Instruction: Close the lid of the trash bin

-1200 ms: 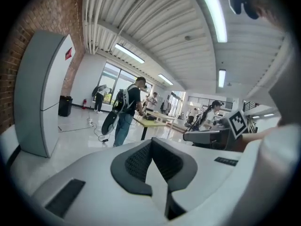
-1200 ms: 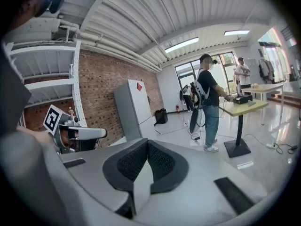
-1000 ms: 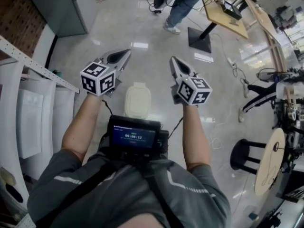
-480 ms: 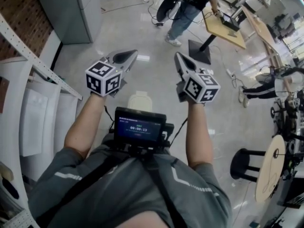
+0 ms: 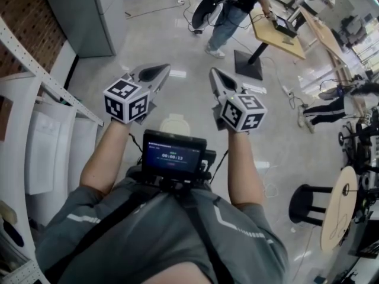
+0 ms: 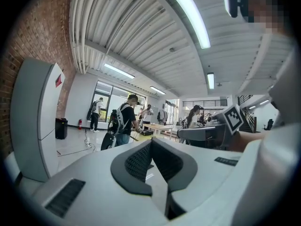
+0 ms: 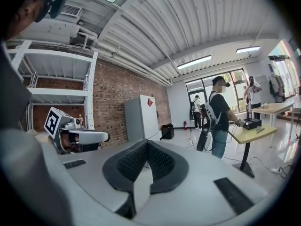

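Observation:
The trash bin (image 5: 175, 125) is a cream bin on the floor below my hands; only the far part of its top shows, above the chest screen (image 5: 173, 156). Its lid looks flat and down. My left gripper (image 5: 162, 68) is held up in the air to the left of the bin, jaws together with nothing between them. My right gripper (image 5: 213, 73) is level with it on the right, also shut and empty. In the left gripper view the dark pads (image 6: 141, 161) meet and the right gripper (image 6: 207, 133) shows beside them. The right gripper view shows its pads (image 7: 133, 162) together.
White shelving (image 5: 35, 70) runs along the left, with a grey cabinet (image 5: 83, 10) by the brick wall. A person (image 5: 237, 5) stands at a wooden desk (image 5: 278, 25) ahead. A black stool (image 5: 305, 200) and a round wooden board (image 5: 337, 209) are at the right.
The view has shifted, so the bin is now mostly hidden behind the chest screen. Both grippers stay raised and shut; the right one has drifted slightly left.

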Demonstrator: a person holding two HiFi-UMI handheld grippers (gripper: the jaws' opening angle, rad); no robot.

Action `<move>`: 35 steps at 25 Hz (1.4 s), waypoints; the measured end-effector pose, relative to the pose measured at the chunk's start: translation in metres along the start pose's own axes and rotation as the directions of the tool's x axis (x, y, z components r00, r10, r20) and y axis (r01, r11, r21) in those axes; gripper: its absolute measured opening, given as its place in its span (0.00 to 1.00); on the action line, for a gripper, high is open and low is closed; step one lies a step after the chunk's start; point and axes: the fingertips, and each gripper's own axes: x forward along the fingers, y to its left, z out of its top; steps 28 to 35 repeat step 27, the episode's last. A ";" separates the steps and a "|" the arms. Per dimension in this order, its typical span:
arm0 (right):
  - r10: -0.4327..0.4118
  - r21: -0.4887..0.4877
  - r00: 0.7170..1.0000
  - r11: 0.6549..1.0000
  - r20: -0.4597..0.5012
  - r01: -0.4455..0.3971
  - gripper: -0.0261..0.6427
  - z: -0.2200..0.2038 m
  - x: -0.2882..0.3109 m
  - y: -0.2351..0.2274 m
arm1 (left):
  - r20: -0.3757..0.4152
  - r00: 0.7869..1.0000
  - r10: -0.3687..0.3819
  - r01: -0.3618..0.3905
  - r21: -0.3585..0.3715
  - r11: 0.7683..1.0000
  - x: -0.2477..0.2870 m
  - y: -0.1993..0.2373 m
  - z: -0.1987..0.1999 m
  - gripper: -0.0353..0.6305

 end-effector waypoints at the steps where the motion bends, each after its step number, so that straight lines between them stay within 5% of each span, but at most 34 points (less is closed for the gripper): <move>1: -0.001 -0.007 1.000 1.000 -0.002 0.001 0.05 -0.001 0.000 0.000 | -0.002 1.000 0.003 -0.003 -0.002 1.000 0.000 0.001 -0.002 0.05; 35: -0.008 -0.013 1.000 1.000 0.019 0.008 0.05 0.003 -0.007 0.001 | -0.011 1.000 0.008 -0.008 -0.002 1.000 -0.003 0.003 -0.007 0.05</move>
